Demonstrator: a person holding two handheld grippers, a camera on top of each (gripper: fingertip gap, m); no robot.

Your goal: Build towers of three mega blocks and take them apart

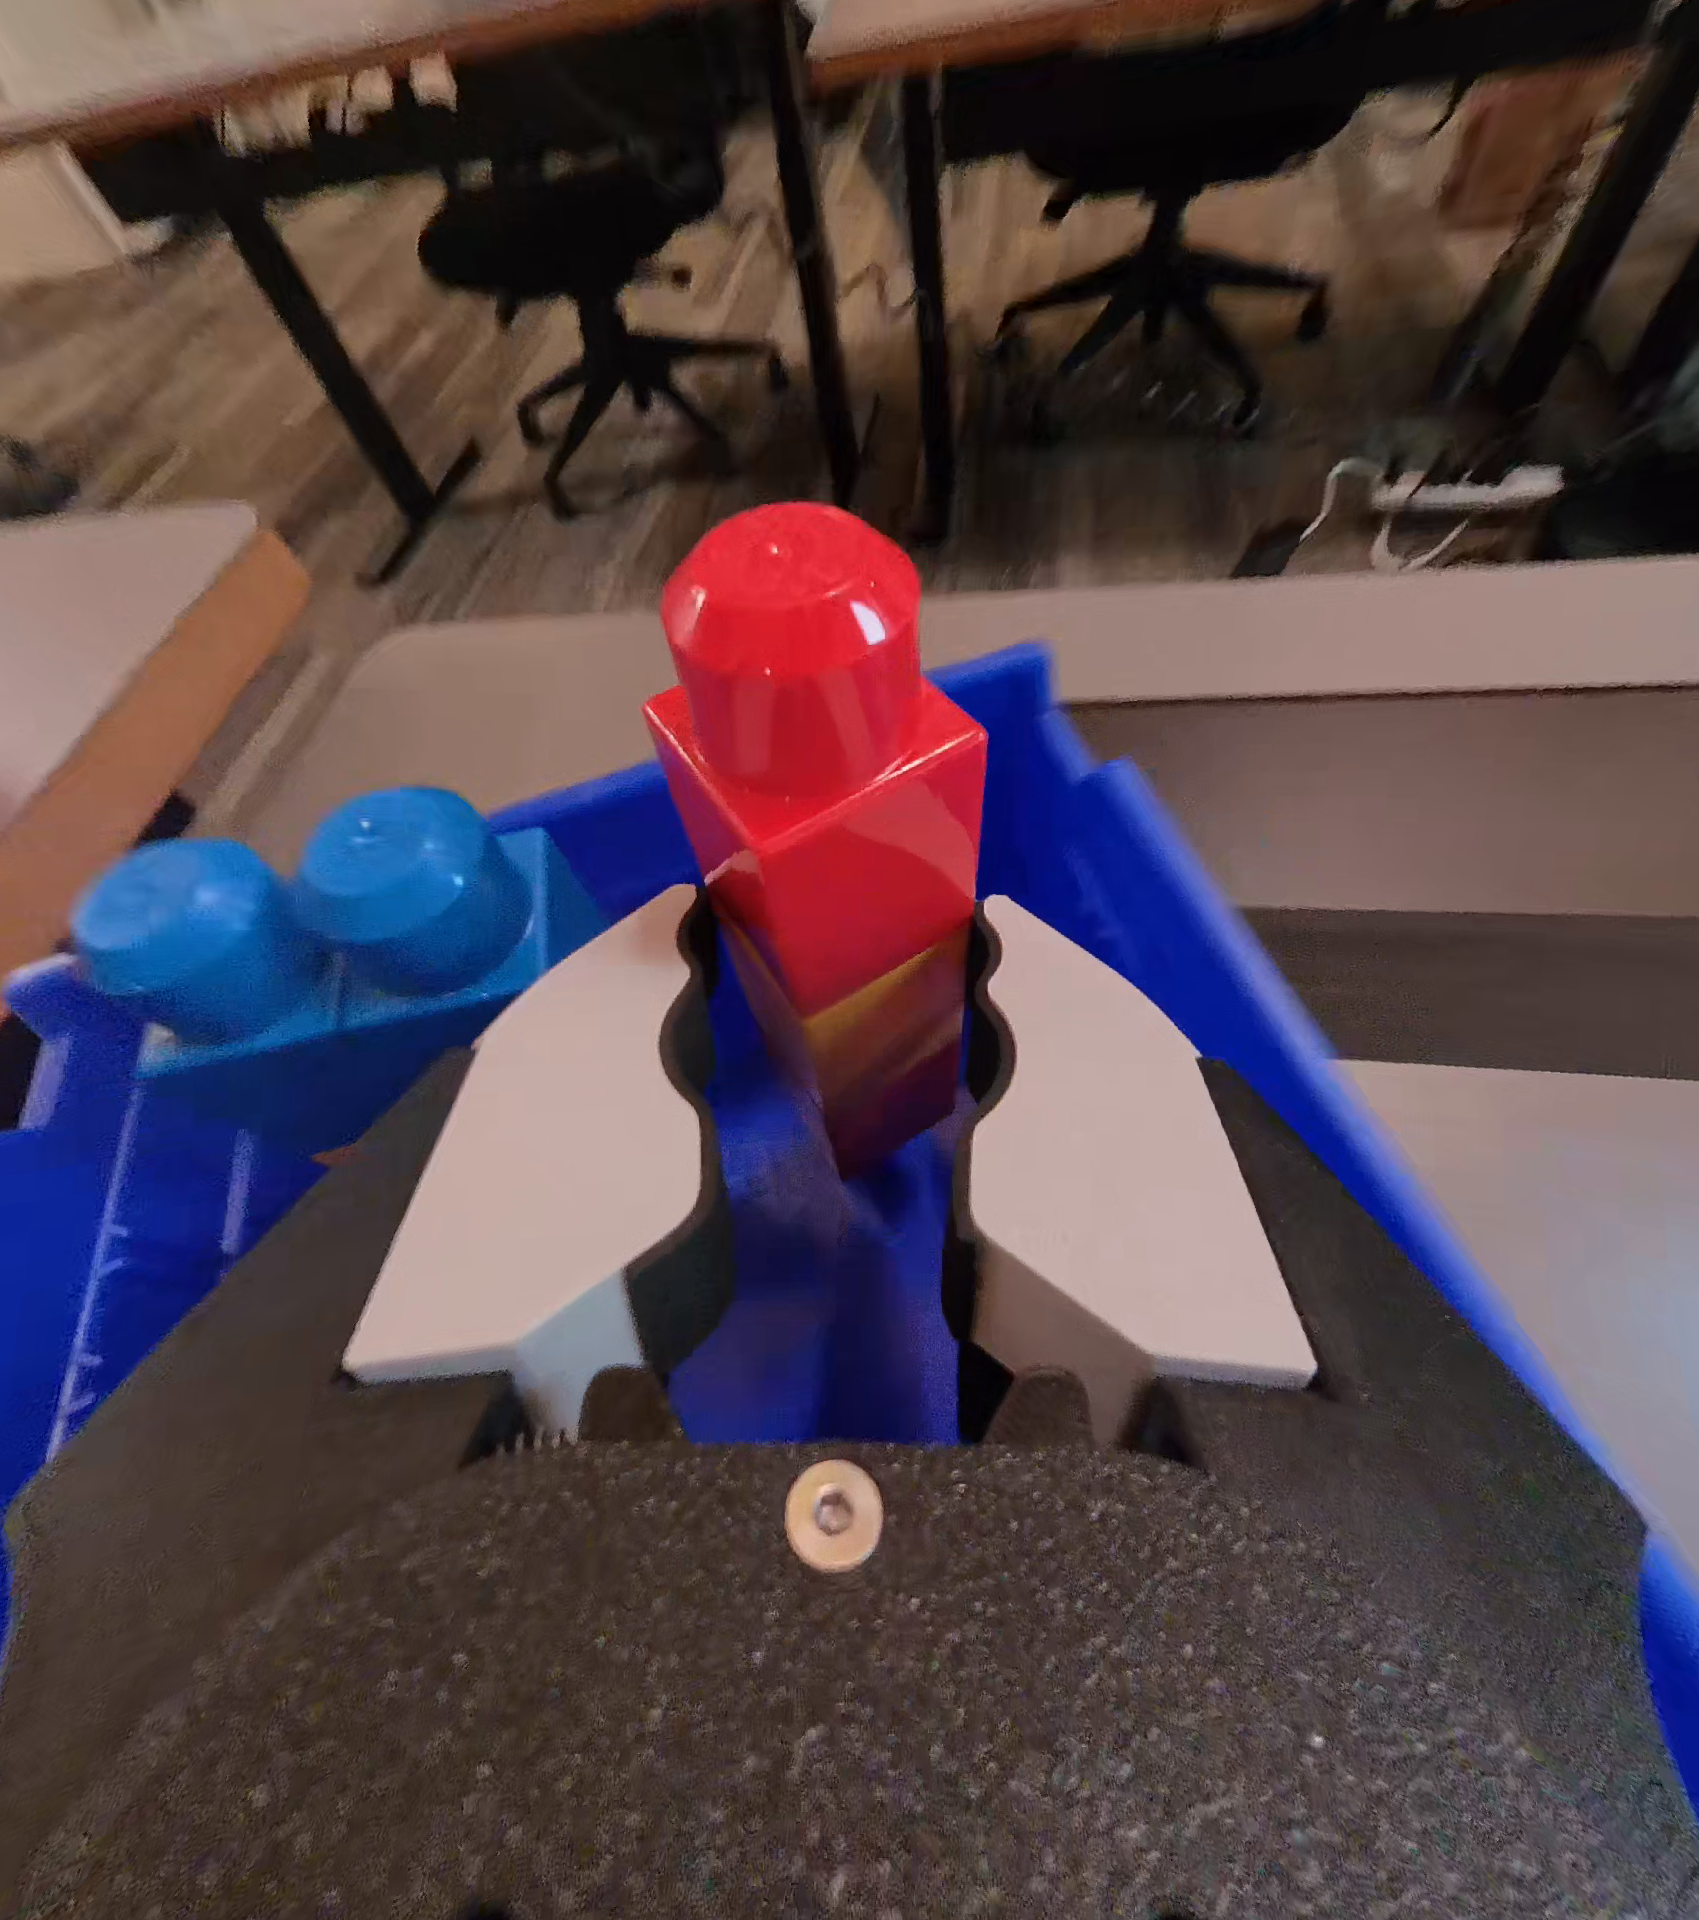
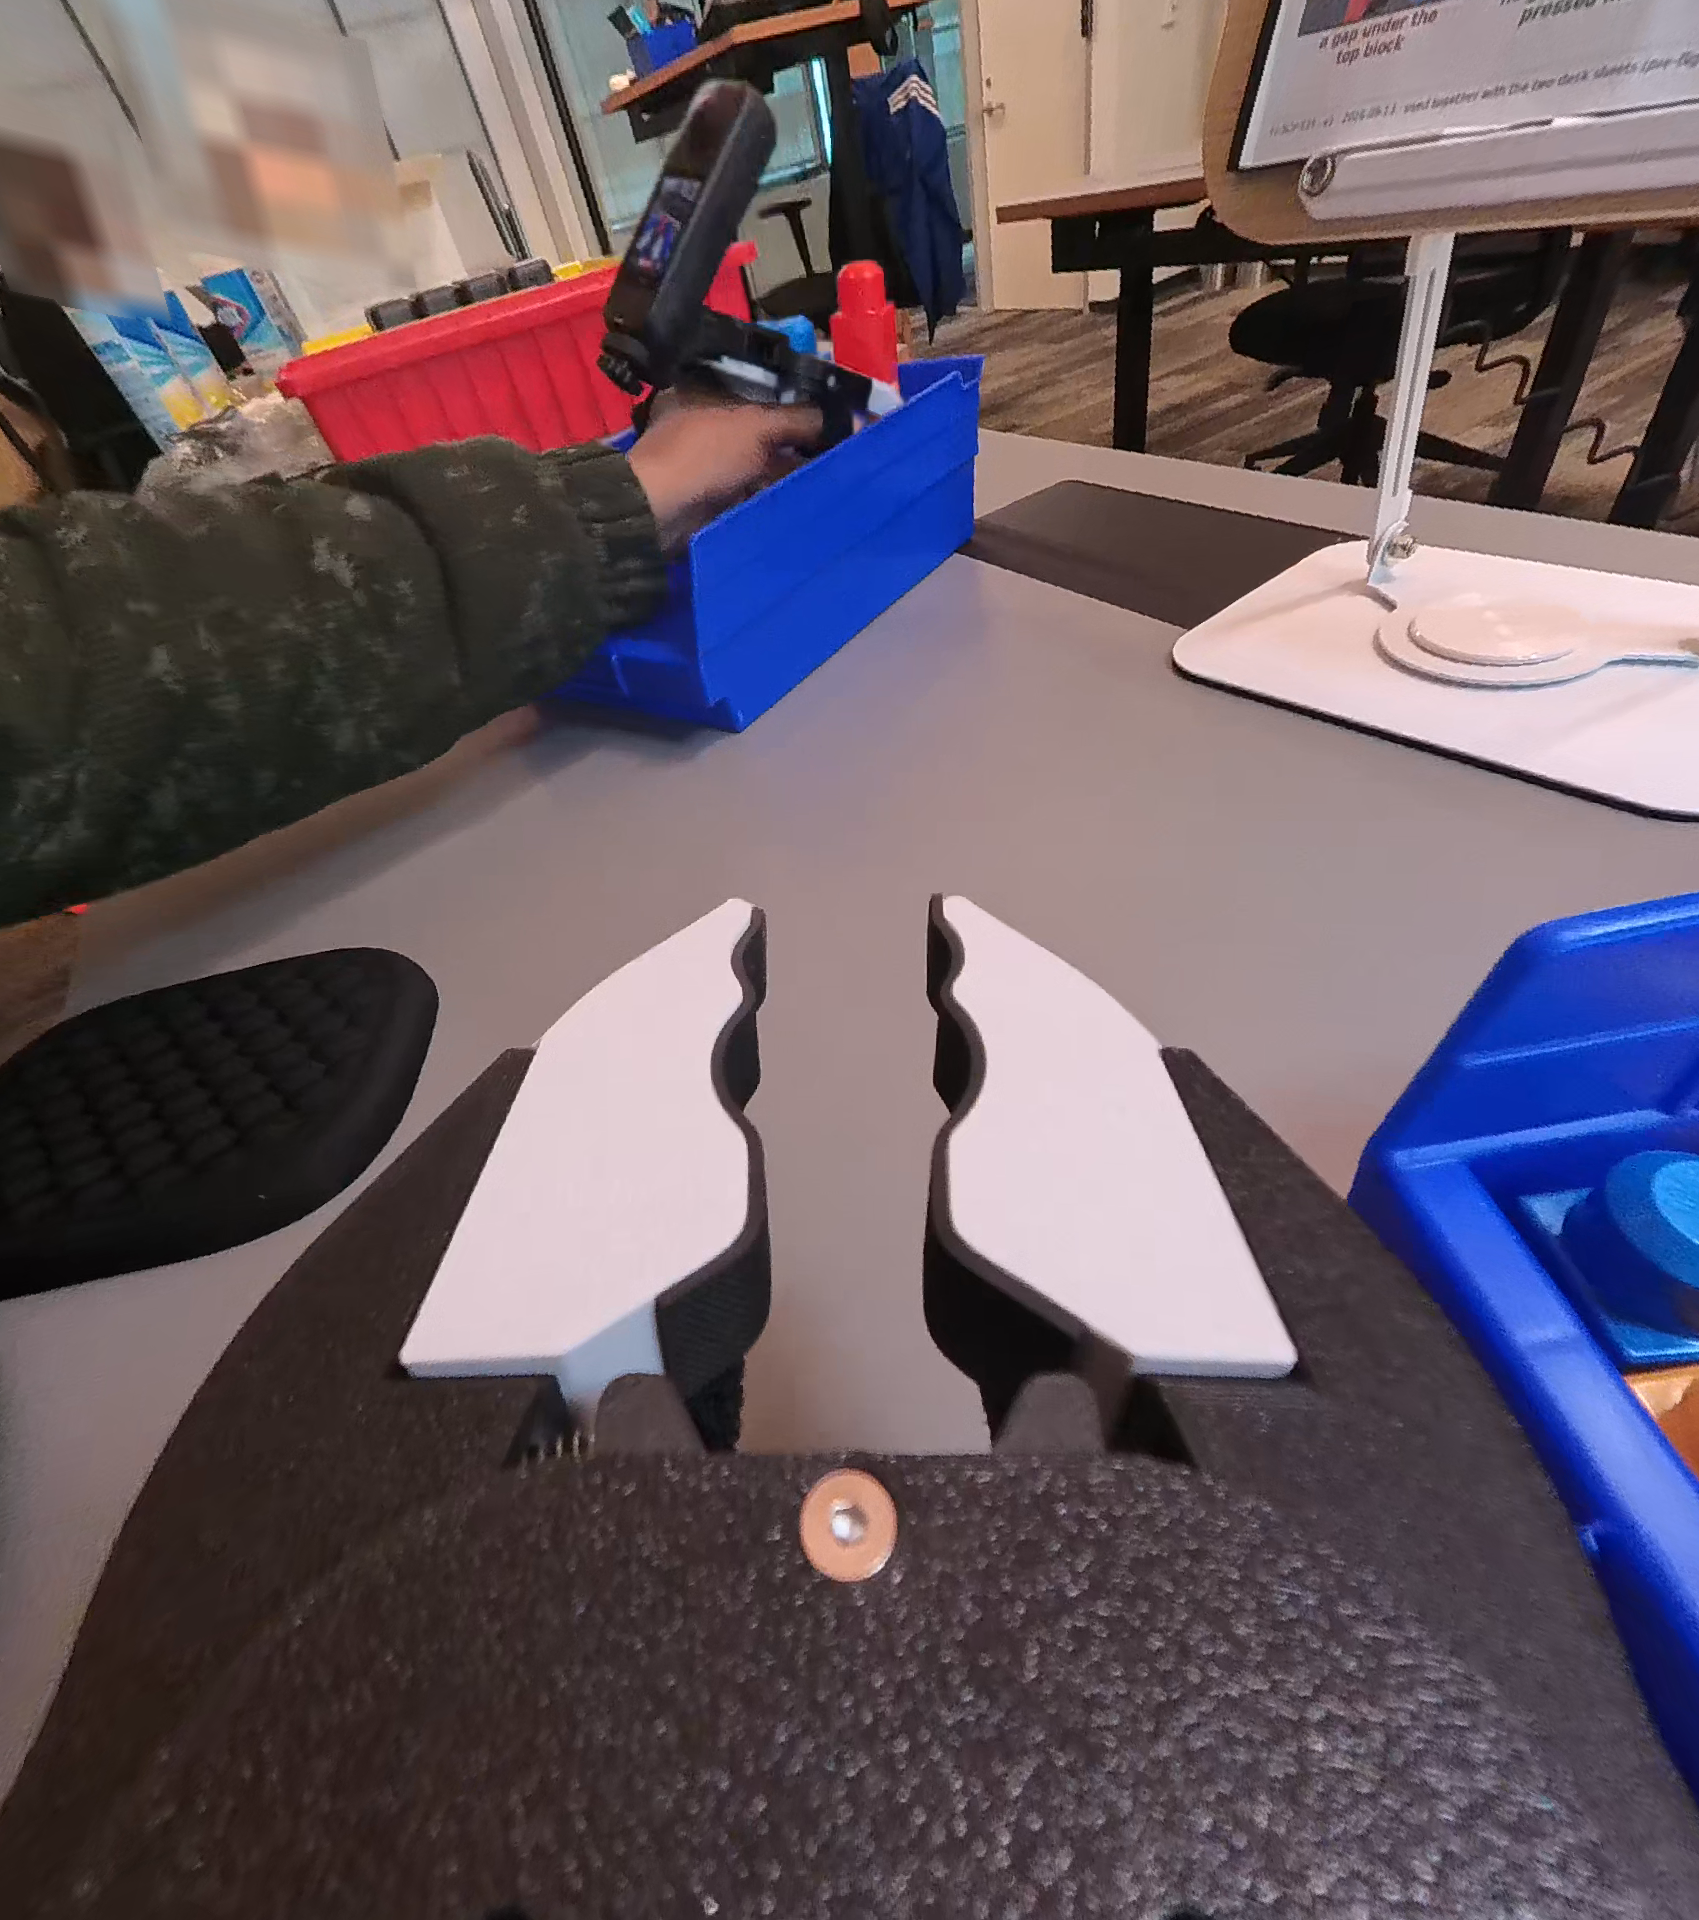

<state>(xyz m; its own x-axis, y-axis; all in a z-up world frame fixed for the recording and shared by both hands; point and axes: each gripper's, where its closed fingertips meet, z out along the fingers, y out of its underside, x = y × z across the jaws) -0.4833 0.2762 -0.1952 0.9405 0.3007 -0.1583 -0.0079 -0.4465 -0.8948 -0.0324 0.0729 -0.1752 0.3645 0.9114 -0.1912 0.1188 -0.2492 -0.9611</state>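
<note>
right gripper (image 2: 845,925) fingers apart, level above table (image 2: 928,748)

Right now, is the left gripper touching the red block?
Touching. The left wrist view shows the left gripper with both fingers pressed against the red block.

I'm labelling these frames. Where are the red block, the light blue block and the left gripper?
red block (image 1: 793,634): left wrist view, on its stud.
light blue block (image 1: 409,873): left wrist view, right stud.
left gripper (image 1: 840,914): left wrist view, between fingertips.

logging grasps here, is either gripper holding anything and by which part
The left gripper holds the red block by the lower part of its body, studded top free. The right gripper is open and holds nothing.
</note>
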